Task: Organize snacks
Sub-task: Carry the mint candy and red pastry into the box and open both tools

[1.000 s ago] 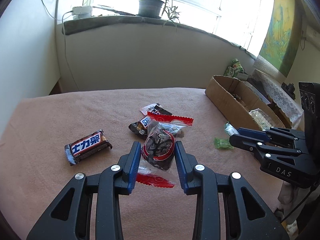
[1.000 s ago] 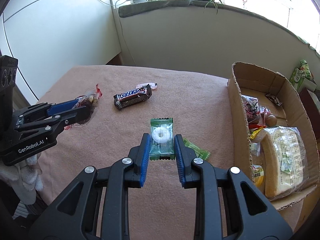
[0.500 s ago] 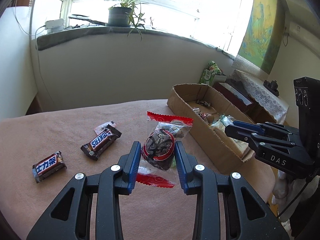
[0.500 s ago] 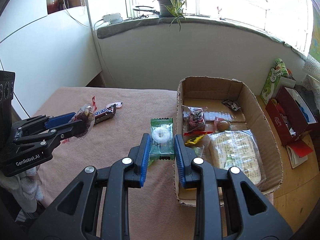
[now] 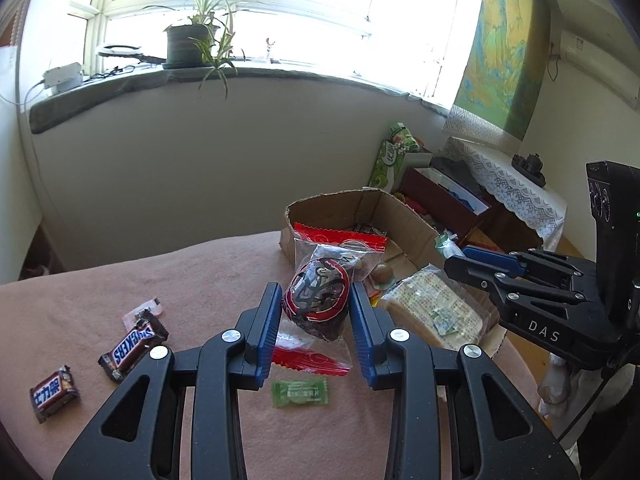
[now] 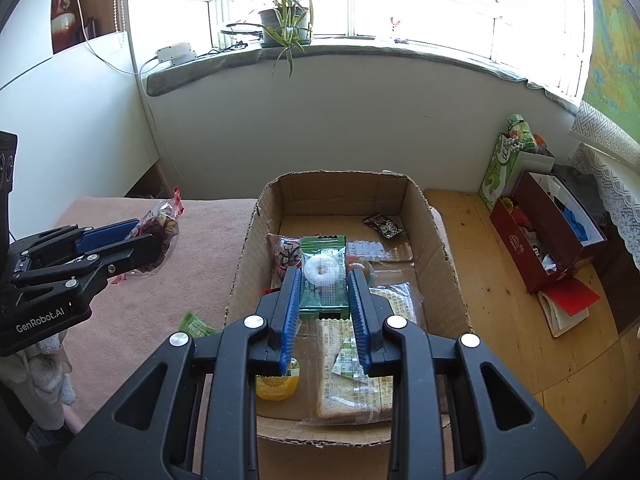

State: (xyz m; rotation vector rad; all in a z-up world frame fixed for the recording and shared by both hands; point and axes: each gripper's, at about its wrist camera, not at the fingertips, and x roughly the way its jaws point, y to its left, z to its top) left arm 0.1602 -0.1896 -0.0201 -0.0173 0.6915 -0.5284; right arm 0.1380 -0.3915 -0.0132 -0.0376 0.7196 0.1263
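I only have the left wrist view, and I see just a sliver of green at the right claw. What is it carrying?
Observer: The right claw is shut on a green mint packet with a white ring candy inside.
Operator: Is it over the box?
Observer: Yes. It hangs above the middle of the cardboard box, over the snacks lying in it.
Operator: And the bag in my left claw?
Observer: The left claw holds the red-edged snack bag above the pink cloth, to the left of the box wall and not yet over the box.
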